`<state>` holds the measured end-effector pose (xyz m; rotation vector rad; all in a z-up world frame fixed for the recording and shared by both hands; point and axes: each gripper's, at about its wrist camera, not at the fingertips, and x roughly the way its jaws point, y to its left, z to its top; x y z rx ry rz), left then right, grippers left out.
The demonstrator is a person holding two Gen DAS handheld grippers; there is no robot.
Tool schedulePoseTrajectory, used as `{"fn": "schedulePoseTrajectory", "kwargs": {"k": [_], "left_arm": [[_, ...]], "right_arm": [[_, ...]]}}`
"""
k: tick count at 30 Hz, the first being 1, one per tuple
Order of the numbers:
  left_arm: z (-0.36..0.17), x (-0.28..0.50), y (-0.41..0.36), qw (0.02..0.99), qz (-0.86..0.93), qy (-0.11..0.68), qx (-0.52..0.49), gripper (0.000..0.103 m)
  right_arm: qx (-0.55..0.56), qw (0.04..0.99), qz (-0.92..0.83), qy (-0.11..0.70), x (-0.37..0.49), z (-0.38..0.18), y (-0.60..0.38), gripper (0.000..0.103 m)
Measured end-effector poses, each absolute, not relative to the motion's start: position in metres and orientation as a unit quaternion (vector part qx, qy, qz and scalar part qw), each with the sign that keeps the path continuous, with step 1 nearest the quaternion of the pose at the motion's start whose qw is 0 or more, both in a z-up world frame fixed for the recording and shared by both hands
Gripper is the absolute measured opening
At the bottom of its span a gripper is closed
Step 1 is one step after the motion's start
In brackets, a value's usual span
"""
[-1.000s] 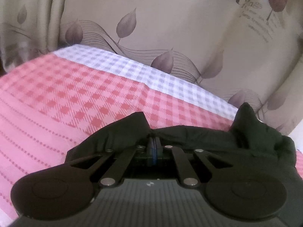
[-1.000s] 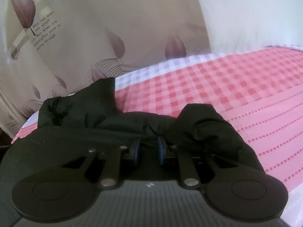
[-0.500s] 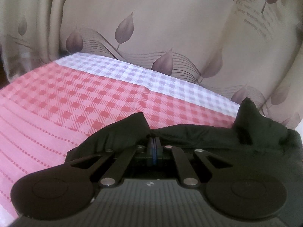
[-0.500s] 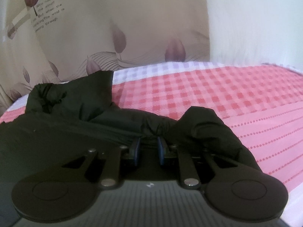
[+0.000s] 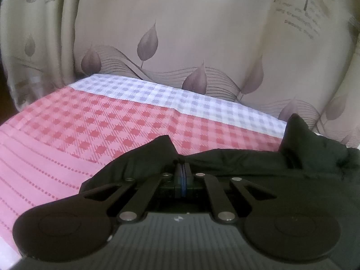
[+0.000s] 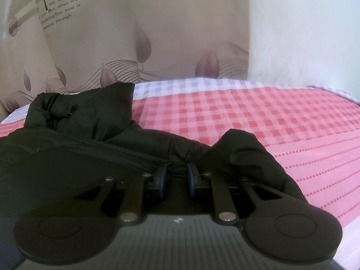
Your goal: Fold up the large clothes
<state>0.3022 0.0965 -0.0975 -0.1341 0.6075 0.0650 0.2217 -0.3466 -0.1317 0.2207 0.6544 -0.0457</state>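
— What does my left gripper [image 5: 182, 175] look like from its own camera?

— I see a matte black body with a ribbed grey top plate carrying a small white mark at its middle. Two round black discs sit at its outer corners, each with a faint inner circle. Four flat black link bars run forward, pinned with silver screw heads. The pads [image 5: 183, 180] are blue.

— And my right gripper [image 6: 176, 175]?

— The same build: ribbed grey plate, white mark, two discs, black links with silver screws, triangular cut-outs in the outer bars. Its blue pads [image 6: 162, 180] sit on black finger blocks.

— Any sleeve or cable?

— I can make out neither.
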Motion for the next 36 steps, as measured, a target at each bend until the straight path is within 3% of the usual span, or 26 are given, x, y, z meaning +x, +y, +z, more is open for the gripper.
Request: {"fn": "schedulePoseTrajectory", "kwargs": {"k": [36], "left_arm": [[-0.0951,0.2997,0.0963,0.954,0.038,0.292,-0.064,0.011]], "right_arm": [[0.099,0.942,-0.026,0.320,0.2220,-0.1315,-0.3459,0.018]]}}
